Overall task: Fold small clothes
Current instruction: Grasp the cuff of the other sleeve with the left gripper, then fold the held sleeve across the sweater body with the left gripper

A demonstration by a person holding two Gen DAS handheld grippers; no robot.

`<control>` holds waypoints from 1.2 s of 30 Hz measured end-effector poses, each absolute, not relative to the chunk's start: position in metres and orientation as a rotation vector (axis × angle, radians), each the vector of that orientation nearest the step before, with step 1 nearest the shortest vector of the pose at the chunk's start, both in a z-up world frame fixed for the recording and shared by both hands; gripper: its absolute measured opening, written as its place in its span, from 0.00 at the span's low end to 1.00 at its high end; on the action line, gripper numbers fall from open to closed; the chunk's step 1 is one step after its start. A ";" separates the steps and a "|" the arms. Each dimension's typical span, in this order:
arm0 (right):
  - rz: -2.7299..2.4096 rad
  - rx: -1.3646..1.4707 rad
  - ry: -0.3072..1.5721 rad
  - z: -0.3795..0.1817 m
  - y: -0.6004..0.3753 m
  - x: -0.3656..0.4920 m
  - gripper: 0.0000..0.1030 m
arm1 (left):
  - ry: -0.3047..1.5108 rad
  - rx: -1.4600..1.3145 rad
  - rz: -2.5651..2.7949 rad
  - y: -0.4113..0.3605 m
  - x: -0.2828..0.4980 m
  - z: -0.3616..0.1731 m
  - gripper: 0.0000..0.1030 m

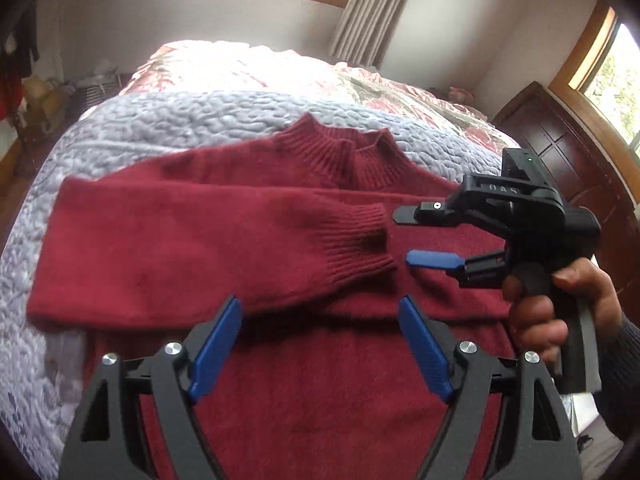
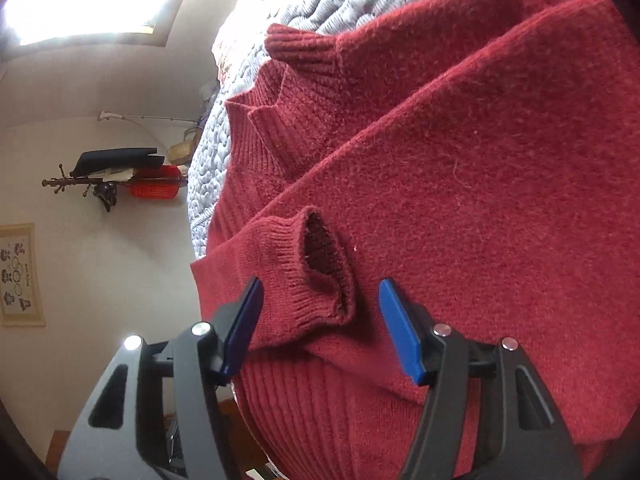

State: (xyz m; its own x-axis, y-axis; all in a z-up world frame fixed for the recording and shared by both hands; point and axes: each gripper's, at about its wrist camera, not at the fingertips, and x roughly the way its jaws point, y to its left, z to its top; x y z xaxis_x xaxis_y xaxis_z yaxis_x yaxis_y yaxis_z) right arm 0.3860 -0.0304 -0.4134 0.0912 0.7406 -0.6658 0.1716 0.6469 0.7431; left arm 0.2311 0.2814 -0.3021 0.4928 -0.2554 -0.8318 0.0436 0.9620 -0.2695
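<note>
A dark red knit sweater (image 1: 304,360) lies flat on a grey quilted bedspread (image 1: 160,120), collar (image 1: 344,148) toward the far side. One sleeve (image 1: 192,248) is folded across the chest, its ribbed cuff (image 1: 356,240) near the middle. My left gripper (image 1: 320,308) hovers open just above the sweater body, below that sleeve. My right gripper (image 1: 404,236) is held by a hand at the right, open, its tips just right of the cuff. In the right wrist view the cuff (image 2: 320,272) sits between and ahead of the open right gripper (image 2: 320,292), untouched.
The bed reaches back to a shiny patterned cover (image 1: 248,68) under a window. A dark wooden cabinet (image 1: 560,136) stands at the right. A coat rack with clothes (image 2: 116,176) and a framed picture (image 2: 18,272) are on the wall beyond the bed's edge.
</note>
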 end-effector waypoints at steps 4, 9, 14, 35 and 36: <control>0.510 0.774 1.451 -0.414 -0.023 0.386 0.59 | 1.099 -0.288 -0.104 0.318 0.190 -0.301 0.79; 0.537 0.798 1.449 -0.417 -0.011 0.393 0.55 | 1.149 -0.371 -0.007 0.347 0.155 -0.304 0.79; 0.535 0.753 1.454 -0.419 0.003 0.402 0.18 | 1.181 -0.430 0.052 0.360 0.138 -0.309 0.79; 0.348 0.708 1.189 -0.313 -0.143 0.388 0.05 | 1.166 -0.413 0.069 0.369 0.134 -0.294 0.79; 0.334 0.720 1.195 -0.318 -0.152 0.385 0.05 | 1.165 -0.410 0.068 0.369 0.135 -0.294 0.79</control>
State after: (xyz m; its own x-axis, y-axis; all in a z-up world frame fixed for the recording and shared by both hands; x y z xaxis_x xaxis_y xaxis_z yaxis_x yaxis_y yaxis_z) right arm 0.3855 -0.1516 -0.3180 0.3532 0.5919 -0.7245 0.1305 0.7356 0.6647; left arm 0.1349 0.3687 -0.2943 0.4020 -0.1582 -0.9019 -0.2614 0.9241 -0.2786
